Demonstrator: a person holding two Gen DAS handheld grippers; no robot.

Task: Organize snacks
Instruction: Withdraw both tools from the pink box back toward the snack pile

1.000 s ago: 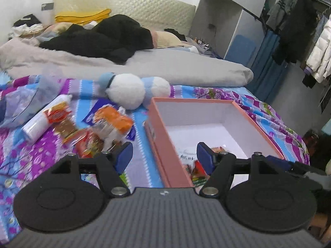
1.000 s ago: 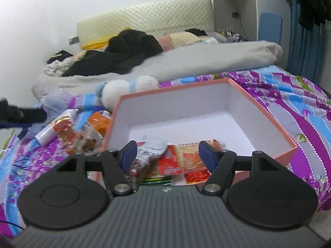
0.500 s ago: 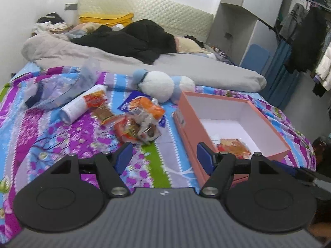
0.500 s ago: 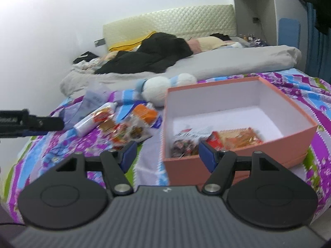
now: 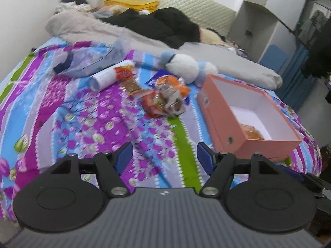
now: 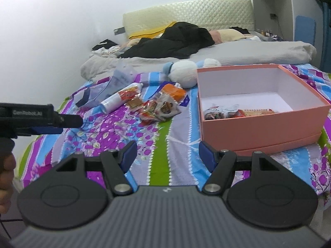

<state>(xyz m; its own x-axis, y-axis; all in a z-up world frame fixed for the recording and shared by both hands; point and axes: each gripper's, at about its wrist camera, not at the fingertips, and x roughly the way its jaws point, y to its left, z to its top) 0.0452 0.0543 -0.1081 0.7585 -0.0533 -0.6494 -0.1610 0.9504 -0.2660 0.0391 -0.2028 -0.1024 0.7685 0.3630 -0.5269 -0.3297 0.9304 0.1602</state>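
Note:
A pile of snack packets (image 5: 165, 99) (image 6: 159, 105) lies on the flowered bedspread beside a white tube-shaped pack (image 5: 111, 75) (image 6: 122, 97). To its right stands an open pink box (image 5: 225, 113) (image 6: 262, 124) with a few packets (image 6: 225, 112) inside. My left gripper (image 5: 164, 157) hangs open and empty over the near bedspread, well short of the pile. My right gripper (image 6: 167, 156) is open and empty too, near the bed's front edge, left of the box. The left gripper's fingers (image 6: 66, 121) show from the side at the left of the right wrist view.
A white and blue plush toy (image 5: 186, 68) (image 6: 184, 72) lies behind the pile. A clear plastic bag (image 5: 86, 62) sits at the far left. Grey duvet (image 6: 248, 51) and black clothes (image 5: 165, 26) fill the back of the bed. A wardrobe (image 5: 266, 29) stands right.
Both grippers have drawn back from over the pink box towards the foot of the bed; the box and the snack pile now sit farther off. Both stay open.

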